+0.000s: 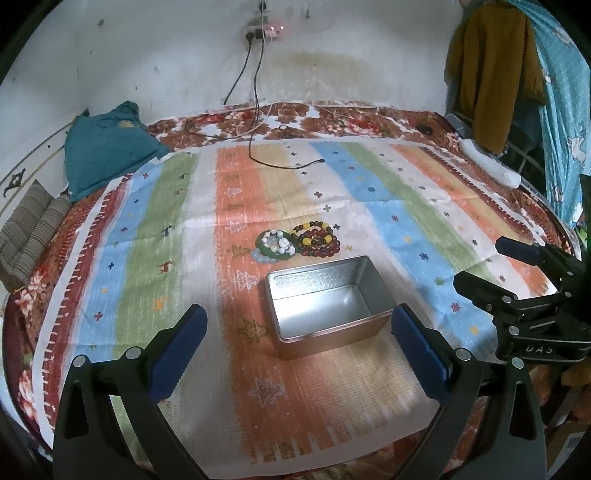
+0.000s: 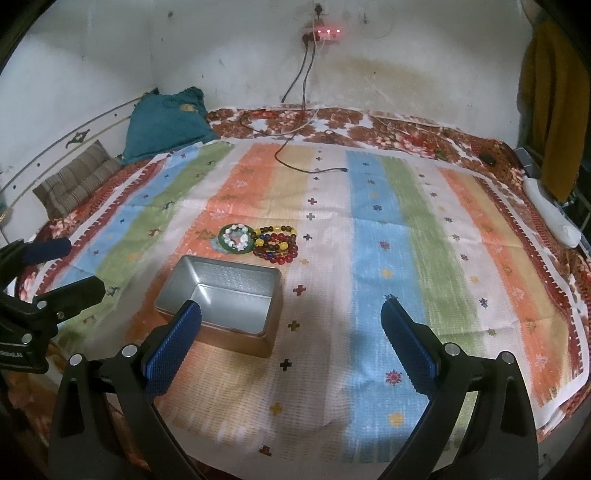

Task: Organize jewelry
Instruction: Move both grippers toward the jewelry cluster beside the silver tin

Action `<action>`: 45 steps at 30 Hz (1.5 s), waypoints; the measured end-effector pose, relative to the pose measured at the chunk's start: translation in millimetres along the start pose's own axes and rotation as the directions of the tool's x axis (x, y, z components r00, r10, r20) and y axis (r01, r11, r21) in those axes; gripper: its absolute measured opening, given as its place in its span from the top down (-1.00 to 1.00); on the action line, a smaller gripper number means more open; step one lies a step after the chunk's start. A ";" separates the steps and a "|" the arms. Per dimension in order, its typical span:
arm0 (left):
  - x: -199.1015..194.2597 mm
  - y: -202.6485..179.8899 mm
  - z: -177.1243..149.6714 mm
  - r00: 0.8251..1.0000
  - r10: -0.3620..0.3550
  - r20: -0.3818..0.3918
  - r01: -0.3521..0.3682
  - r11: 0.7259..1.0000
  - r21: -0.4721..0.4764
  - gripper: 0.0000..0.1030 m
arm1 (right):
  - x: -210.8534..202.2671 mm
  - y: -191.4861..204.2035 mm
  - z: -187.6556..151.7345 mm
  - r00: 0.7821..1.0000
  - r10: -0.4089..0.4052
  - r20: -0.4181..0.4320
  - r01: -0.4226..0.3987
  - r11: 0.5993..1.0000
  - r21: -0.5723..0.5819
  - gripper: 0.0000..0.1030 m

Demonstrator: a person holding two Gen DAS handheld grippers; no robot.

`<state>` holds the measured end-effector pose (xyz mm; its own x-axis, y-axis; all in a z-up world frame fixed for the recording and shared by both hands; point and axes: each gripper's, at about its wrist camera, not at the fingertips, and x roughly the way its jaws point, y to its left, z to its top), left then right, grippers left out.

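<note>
An open, empty silver tin box [image 1: 327, 308] sits on the striped cloth [image 1: 147, 229]; it also shows in the right wrist view [image 2: 225, 301]. Just behind it lies a pile of bead bracelets: a green and white one [image 1: 276, 243] [image 2: 236, 238] and red, yellow and dark ones [image 1: 317, 238] [image 2: 277, 242]. My left gripper [image 1: 299, 317] is open and empty, in front of the tin. My right gripper [image 2: 291, 314] is open and empty, to the tin's right. The right gripper also shows at the left view's right edge [image 1: 517, 273].
A black cable [image 1: 284, 164] lies on the far cloth, running up to a wall socket [image 1: 264, 31]. A teal pillow [image 1: 107, 151] and striped cushion [image 1: 29, 229] sit far left. A white object [image 1: 491, 162] and hanging clothes [image 1: 491, 74] are far right.
</note>
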<state>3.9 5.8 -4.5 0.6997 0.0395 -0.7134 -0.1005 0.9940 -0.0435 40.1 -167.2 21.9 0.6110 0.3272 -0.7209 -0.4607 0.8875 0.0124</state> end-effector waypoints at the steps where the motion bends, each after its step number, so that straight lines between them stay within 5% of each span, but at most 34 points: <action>1: 0.3 0.1 0.1 1.000 0.001 -0.002 -0.001 1.000 0.000 -0.89 | 0.1 -0.8 0.2 1.000 0.001 0.000 -0.001 1.000 0.001 -0.92; 30: 36.3 10.6 28.4 0.996 0.062 -0.071 -0.062 0.998 0.001 -0.89 | 35.8 -4.6 31.1 0.998 -0.033 -0.058 0.033 0.999 -0.012 -0.92; 36: 46.9 25.2 34.8 0.992 -0.027 -0.123 0.018 0.997 -0.071 -0.89 | 45.8 -8.8 40.8 0.997 -0.039 -0.071 0.038 0.999 -0.009 -0.92; 45: 67.2 29.2 48.4 0.988 0.035 -0.151 -0.045 0.997 -0.065 -0.89 | 69.3 -12.3 55.5 0.993 -0.037 -0.111 0.037 0.999 0.000 -0.92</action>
<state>82.2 42.4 -19.9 0.5808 0.0581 -0.8119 -0.1772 0.9825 -0.0564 123.8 -137.4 10.2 0.5527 0.2561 -0.7931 -0.4376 0.8991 -0.0147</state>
